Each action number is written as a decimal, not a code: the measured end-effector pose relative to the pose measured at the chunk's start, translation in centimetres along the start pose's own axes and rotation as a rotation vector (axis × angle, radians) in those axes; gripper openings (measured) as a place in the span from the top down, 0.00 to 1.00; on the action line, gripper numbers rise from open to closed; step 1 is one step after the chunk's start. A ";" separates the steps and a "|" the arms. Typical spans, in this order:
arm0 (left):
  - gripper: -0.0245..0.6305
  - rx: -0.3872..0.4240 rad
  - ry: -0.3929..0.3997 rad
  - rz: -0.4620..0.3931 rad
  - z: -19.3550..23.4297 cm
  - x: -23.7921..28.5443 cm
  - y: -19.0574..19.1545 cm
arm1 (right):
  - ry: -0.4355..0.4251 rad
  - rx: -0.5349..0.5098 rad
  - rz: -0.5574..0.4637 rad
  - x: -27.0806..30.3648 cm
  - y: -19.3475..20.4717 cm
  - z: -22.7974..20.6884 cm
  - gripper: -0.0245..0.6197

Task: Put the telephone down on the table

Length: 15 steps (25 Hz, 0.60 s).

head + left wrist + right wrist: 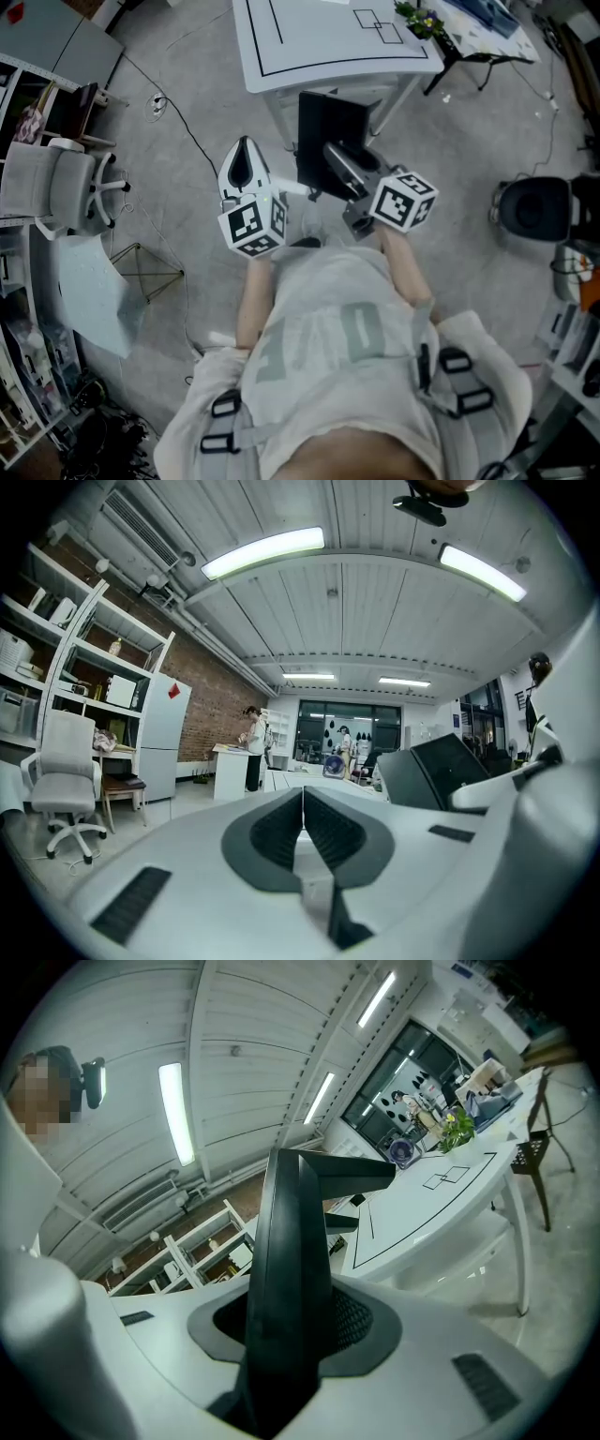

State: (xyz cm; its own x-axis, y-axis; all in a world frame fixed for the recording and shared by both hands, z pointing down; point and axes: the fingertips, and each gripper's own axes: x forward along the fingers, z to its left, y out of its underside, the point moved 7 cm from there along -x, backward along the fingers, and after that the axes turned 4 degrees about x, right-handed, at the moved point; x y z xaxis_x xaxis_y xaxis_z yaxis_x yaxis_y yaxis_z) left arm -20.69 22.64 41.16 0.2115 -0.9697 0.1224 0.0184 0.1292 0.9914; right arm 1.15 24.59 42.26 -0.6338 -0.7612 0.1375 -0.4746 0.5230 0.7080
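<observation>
Telephone (291,1232) clamped, right tool (300,1321) tilted upward

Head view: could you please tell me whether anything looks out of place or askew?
Only the black telephone: it hangs over the floor, clamped in the right tool, short of the white table. Nothing looks spilled or damaged.
</observation>
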 end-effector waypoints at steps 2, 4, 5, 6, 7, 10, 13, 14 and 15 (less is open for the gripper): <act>0.95 -0.001 0.010 -0.001 0.2 1.0 0.0 | 0.004 0.008 -0.013 0.5 -0.6 -0.4 0.73; 0.95 -0.004 0.020 -0.003 0.4 2.1 0.1 | 0.012 0.016 -0.022 1.1 -1.0 -1.0 0.73; 0.95 -0.008 0.024 -0.003 0.6 2.6 0.2 | 0.018 0.021 -0.026 1.4 -1.1 -1.4 0.73; 0.95 -0.013 0.028 -0.003 0.8 3.1 0.3 | 0.023 0.024 -0.030 1.7 -1.2 -1.6 0.72; 0.95 -0.019 0.033 -0.002 1.1 3.5 0.3 | 0.029 0.019 -0.032 2.0 -1.4 -1.6 0.73; 0.95 -0.031 0.047 0.005 1.8 4.6 0.3 | 0.042 0.026 -0.044 2.9 -1.8 -1.7 0.73; 0.95 -0.039 0.046 0.003 2.5 5.4 0.0 | 0.037 0.052 -0.058 3.6 -2.3 -1.8 0.73; 0.95 -0.040 0.045 0.003 2.6 5.5 -0.1 | 0.038 0.047 -0.057 3.8 -2.5 -1.8 0.73; 0.95 -0.039 0.045 0.004 2.8 5.7 0.0 | 0.039 0.044 -0.057 3.9 -2.7 -1.8 0.73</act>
State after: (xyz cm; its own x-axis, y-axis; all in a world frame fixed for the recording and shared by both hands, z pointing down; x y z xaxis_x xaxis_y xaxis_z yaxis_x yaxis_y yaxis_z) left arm -22.17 16.53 41.97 0.2551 -0.9590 0.1233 0.0557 0.1419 0.9883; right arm 1.12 19.52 42.15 -0.5810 -0.8041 0.1258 -0.5361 0.4944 0.6843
